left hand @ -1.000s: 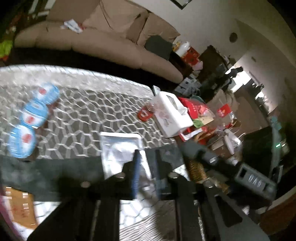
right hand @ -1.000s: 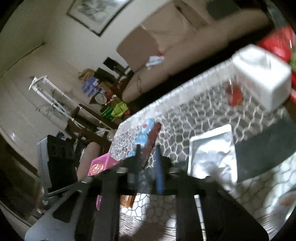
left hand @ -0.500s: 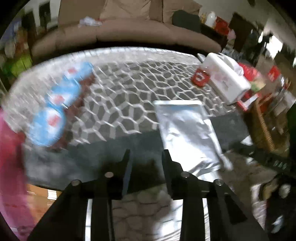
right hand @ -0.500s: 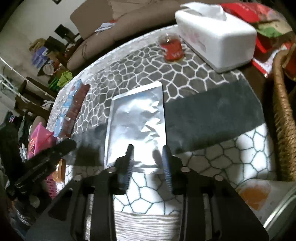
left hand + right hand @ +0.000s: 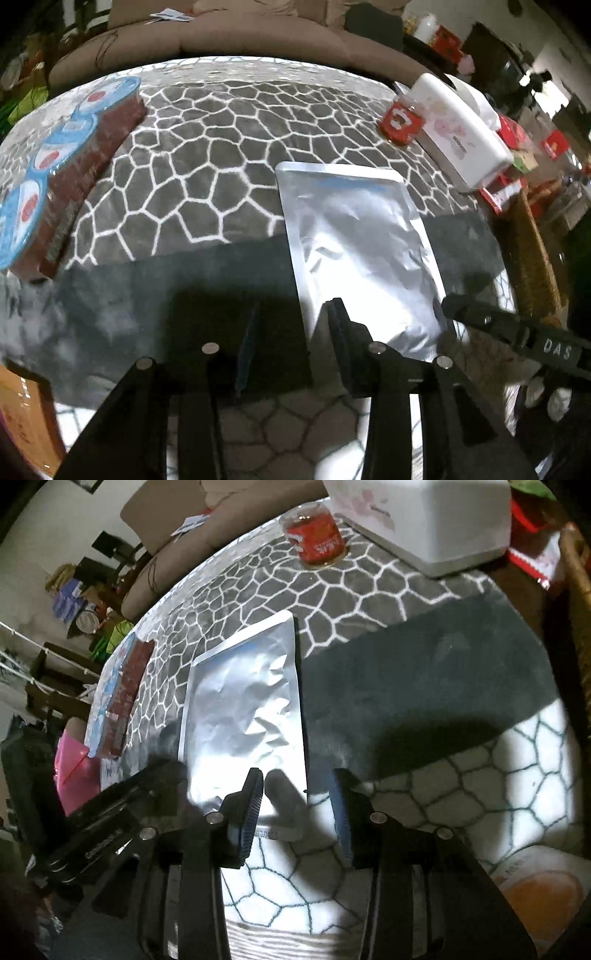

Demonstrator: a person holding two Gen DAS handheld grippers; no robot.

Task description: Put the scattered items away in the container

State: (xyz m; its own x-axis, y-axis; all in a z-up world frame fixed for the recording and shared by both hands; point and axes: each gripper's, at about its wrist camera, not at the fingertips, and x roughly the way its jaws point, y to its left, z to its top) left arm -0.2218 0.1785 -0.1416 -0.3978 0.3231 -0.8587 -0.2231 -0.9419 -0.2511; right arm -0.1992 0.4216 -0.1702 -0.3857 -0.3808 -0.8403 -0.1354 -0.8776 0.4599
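Both claws, left claw [image 5: 291, 325] and right claw [image 5: 297, 794], just opening, jaws apart, unloaded, over foil pouch's [image 5: 243, 716] near edge on tabletop [image 5: 424, 686].

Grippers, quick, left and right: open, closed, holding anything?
Left tool: open, just widened, empty.
Right tool: open, just widened, over crinkled silver foil pouch.

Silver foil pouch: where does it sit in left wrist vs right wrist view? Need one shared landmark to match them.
Left wrist: silver foil pouch lies right of centre, its near end by the left gripper's right finger.
Right wrist: pouch lies left of centre, its near right corner between the right gripper's open fingers.
Shared landmark: red jar next to the white tissue box, beyond the pouch's far end.
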